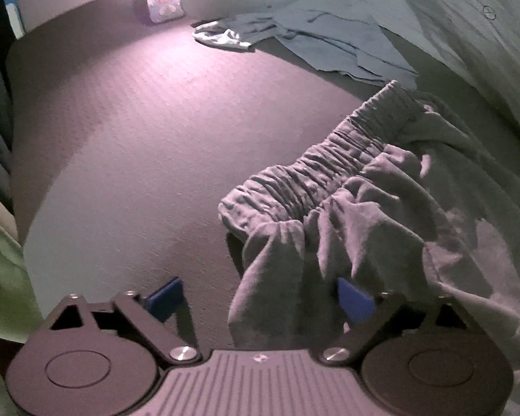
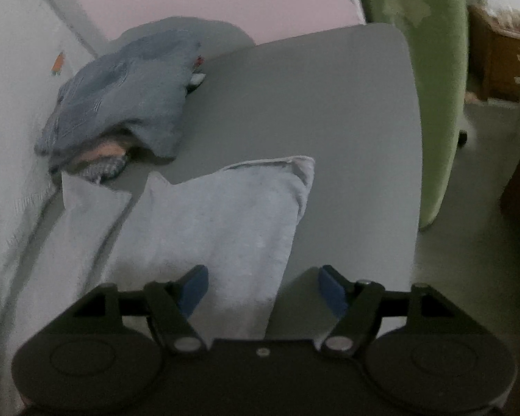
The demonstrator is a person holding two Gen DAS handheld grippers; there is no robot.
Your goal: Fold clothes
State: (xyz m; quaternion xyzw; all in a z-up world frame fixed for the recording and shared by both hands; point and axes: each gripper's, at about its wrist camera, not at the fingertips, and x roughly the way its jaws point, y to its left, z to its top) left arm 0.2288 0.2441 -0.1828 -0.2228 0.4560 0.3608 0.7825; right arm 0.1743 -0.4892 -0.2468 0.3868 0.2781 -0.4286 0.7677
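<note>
Shorts (image 1: 346,215) partly cut off below my left gripper (image 1: 260,298), jaws apart, right gripper (image 2: 263,291) jaws apart over the hem, no legible labels.

Grey shorts (image 1: 346,208) with a gathered elastic waistband lie rumpled at the right of the frame; in the right wrist view their leg (image 2: 208,235) spreads flat, lower centre.
</note>
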